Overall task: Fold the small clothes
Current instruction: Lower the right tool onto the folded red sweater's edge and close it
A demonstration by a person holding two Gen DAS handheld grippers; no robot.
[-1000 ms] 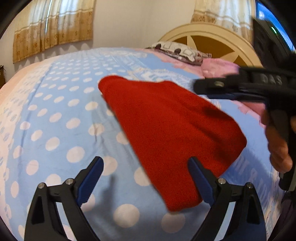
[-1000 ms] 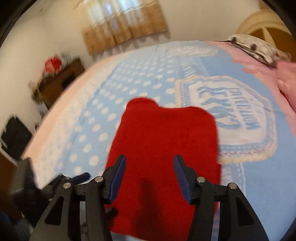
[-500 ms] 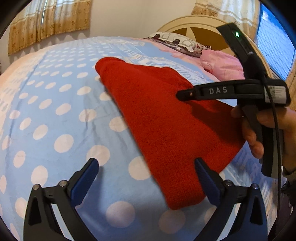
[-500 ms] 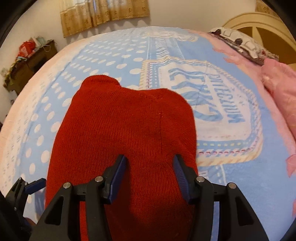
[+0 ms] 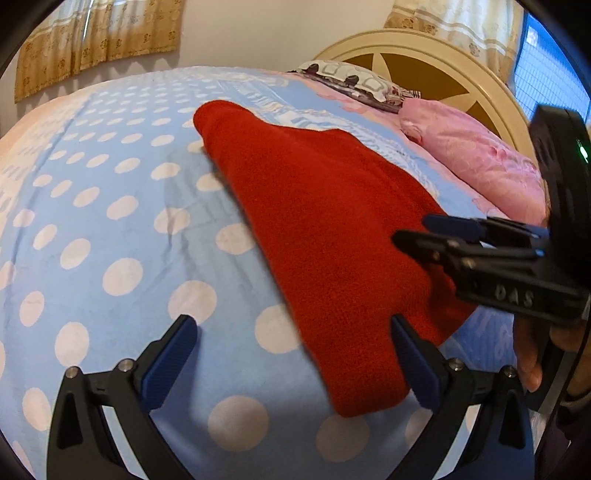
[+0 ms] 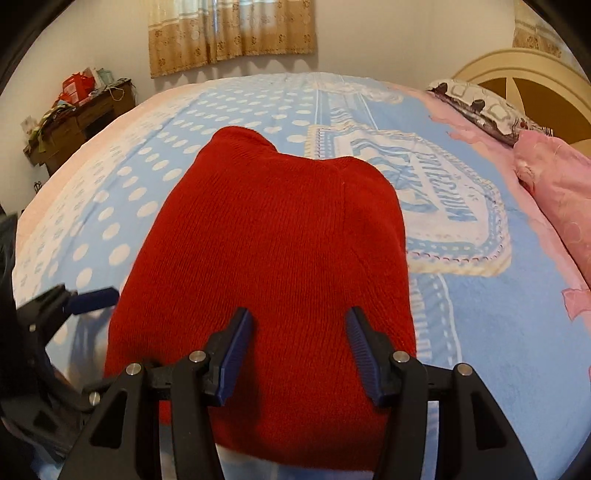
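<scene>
A bed [image 5: 110,229] fills most of both views, covered in a light blue spread with white dots. A cream, arched headboard [image 5: 436,51] rises at upper right. Patterned tan curtains [image 6: 232,33] hang on the pale wall at top. A cluttered dark wooden cabinet [image 6: 77,118] stands at upper left.

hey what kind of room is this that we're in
Most likely a bedroom. The red knit garment lies on a bed with a polka-dot blue cover, pillows sit against a rounded headboard, and curtains hang on the far wall.
</scene>
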